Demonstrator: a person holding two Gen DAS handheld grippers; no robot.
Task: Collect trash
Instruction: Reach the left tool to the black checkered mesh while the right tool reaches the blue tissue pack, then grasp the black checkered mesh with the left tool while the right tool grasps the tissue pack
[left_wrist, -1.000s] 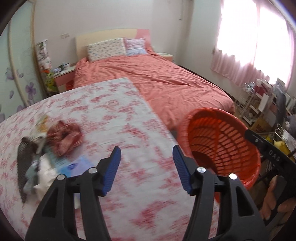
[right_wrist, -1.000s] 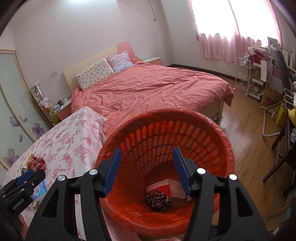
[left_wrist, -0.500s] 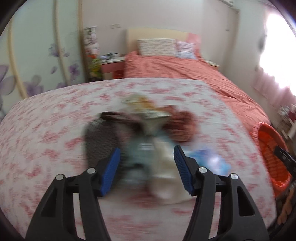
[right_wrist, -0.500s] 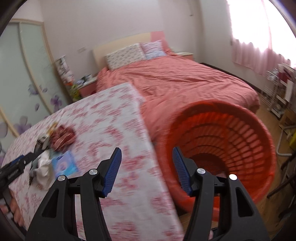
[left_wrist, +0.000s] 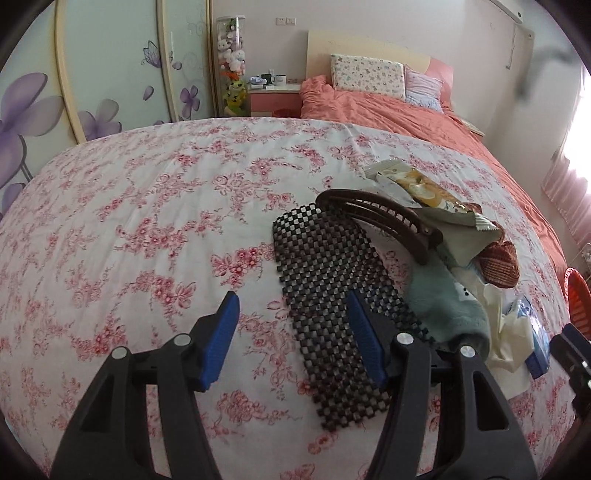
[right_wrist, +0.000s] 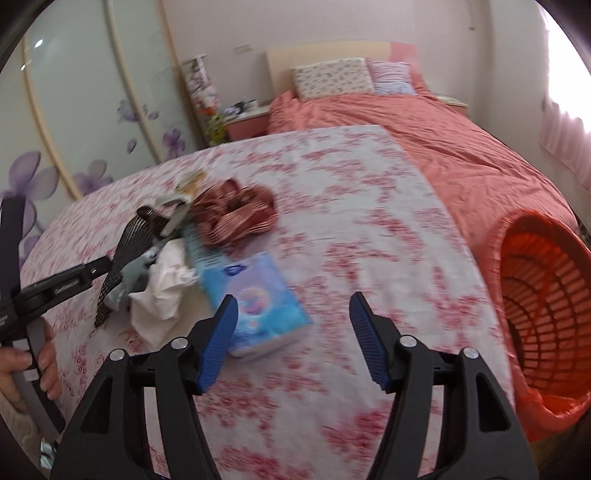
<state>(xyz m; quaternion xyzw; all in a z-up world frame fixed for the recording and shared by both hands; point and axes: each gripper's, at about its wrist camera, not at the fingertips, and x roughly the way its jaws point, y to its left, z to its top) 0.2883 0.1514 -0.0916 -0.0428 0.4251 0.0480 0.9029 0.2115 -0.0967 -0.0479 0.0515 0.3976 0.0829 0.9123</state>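
A pile of things lies on the floral tablecloth (left_wrist: 147, 206): a black mesh mat (left_wrist: 328, 295), a brown hair clip (left_wrist: 380, 218), a snack wrapper (left_wrist: 417, 184), a teal sock (left_wrist: 443, 306), crumpled white tissue (right_wrist: 162, 291), a red striped ribbon bundle (right_wrist: 236, 214) and a blue tissue pack (right_wrist: 255, 302). My left gripper (left_wrist: 293, 336) is open and empty, low over the near end of the mat. My right gripper (right_wrist: 291, 339) is open and empty, just right of the tissue pack. The orange basket (right_wrist: 543, 325) stands at the table's right edge.
A bed with a salmon cover (right_wrist: 424, 133) lies beyond the table. A pink nightstand (left_wrist: 273, 99) and a wardrobe with flower decals (left_wrist: 92, 74) stand at the back left. The left gripper's body (right_wrist: 55, 288) shows at the left of the right wrist view.
My left gripper has swung from the basket side to the pile and come down over the mesh mat. My right gripper has turned from the basket's opening to the table by the tissue pack.
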